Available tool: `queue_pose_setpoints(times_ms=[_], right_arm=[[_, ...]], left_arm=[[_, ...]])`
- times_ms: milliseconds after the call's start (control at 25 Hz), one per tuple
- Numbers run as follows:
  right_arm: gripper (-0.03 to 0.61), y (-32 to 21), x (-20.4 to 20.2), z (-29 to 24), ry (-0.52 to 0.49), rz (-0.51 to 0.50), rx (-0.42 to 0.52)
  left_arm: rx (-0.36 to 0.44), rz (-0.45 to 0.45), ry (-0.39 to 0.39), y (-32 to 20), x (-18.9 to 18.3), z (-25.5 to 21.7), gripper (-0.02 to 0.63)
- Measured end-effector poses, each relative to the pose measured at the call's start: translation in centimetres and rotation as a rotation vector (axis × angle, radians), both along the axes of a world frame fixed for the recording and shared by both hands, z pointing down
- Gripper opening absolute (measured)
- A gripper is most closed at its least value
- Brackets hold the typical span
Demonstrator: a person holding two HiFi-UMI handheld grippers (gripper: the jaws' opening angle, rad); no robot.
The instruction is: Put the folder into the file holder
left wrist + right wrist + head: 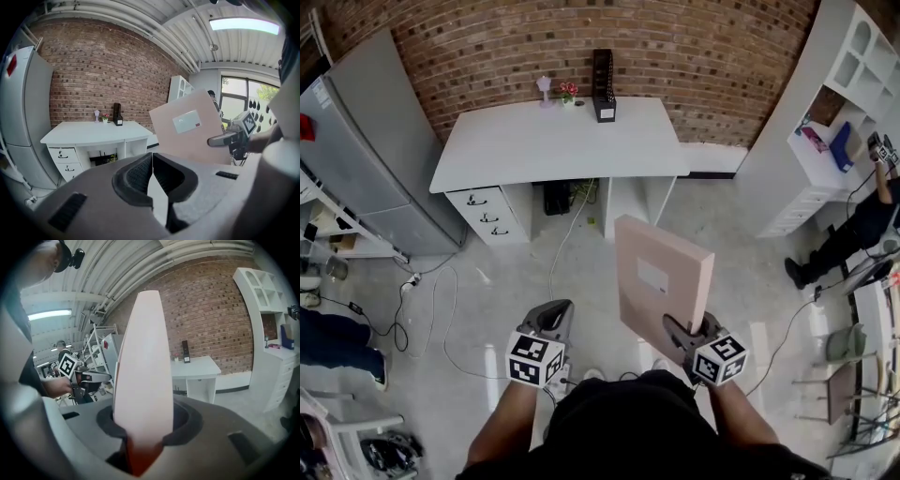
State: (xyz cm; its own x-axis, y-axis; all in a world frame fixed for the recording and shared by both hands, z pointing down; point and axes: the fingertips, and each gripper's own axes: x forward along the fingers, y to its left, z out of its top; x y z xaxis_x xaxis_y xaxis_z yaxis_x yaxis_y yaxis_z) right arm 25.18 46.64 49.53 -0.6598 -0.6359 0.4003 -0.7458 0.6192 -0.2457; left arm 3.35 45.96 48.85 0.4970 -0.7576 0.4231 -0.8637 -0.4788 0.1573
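A pink folder (661, 281) with a pale label stands upright in the air over the floor, some way in front of the white desk (553, 141). My right gripper (680, 336) is shut on its lower edge; in the right gripper view the folder (140, 362) rises edge-on from between the jaws. The left gripper (553, 314) hangs to the folder's left, shut and empty. A black file holder (603, 86) stands upright at the desk's back edge by the brick wall, also seen as the file holder (117, 114) in the left gripper view.
A small flower pot (569, 92) and a pale ornament sit left of the file holder. A grey fridge (375, 159) stands left of the desk, a white shelf unit (839, 112) on the right. Cables (441, 300) trail over the floor. A person (862, 225) is at far right.
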Motion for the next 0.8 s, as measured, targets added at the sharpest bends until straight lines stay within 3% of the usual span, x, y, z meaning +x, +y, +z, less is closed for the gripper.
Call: queue_pose_setpoints(times_ms=[280, 800], right_arm=[[0.163, -0.9, -1.4, 0.2, 0.004, 0.042, -0.006], [0.163, -8.5, -3.8, 2.4, -0.039, 0.007, -0.057]], left_arm=[[-0.02, -0.01, 0.01, -0.2, -3.1, 0.7, 0.006], [-0.087, 0.038, -0.014, -5.8, -2.0, 3.7, 0.006]])
